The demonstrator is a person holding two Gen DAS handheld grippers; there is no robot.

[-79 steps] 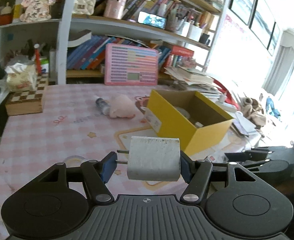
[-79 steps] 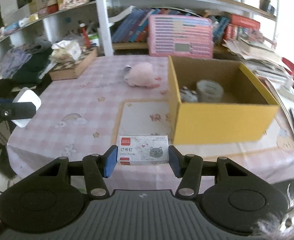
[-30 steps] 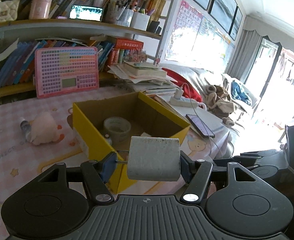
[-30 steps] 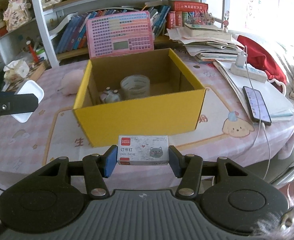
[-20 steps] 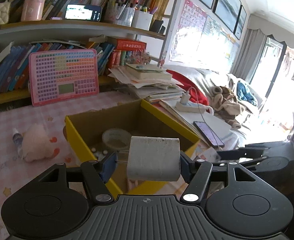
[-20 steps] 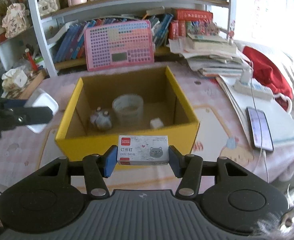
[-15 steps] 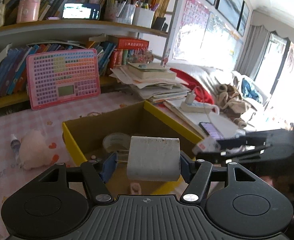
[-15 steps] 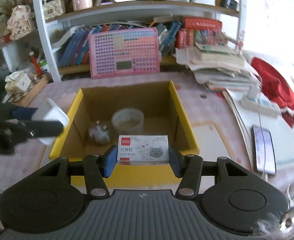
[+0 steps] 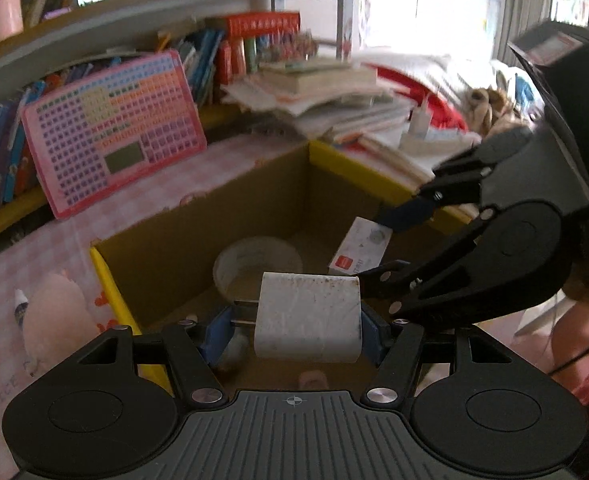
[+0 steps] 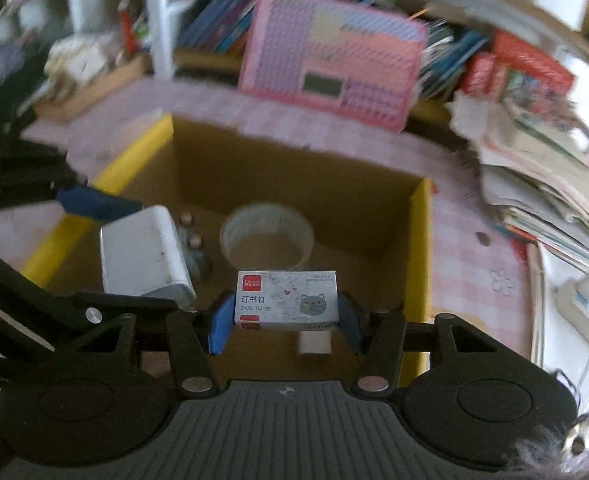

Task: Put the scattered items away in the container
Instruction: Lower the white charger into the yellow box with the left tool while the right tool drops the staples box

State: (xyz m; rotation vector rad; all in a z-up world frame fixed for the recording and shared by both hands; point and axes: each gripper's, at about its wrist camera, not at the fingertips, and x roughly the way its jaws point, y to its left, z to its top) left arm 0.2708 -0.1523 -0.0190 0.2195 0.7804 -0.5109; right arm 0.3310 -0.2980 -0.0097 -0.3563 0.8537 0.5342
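My left gripper (image 9: 294, 330) is shut on a white plug adapter (image 9: 308, 316), held over the open yellow cardboard box (image 9: 106, 276). My right gripper (image 10: 284, 322) is shut on a small staple box (image 10: 286, 300) with a cat print, also held over the yellow box (image 10: 418, 240). Each gripper shows in the other's view: the right one with the staple box (image 9: 360, 250), the left one with the adapter (image 10: 144, 252). A tape roll (image 10: 266, 236) and small bits lie on the box floor.
A pink plush (image 9: 54, 312) and a small bottle (image 9: 20, 306) lie on the pink checked tablecloth left of the box. A pink calculator board (image 9: 110, 132) leans on the bookshelf behind. Stacked books and papers (image 10: 542, 168) sit right of the box.
Both grippers have moved forward and down over the box opening, closing in on each other. Each still holds its item.
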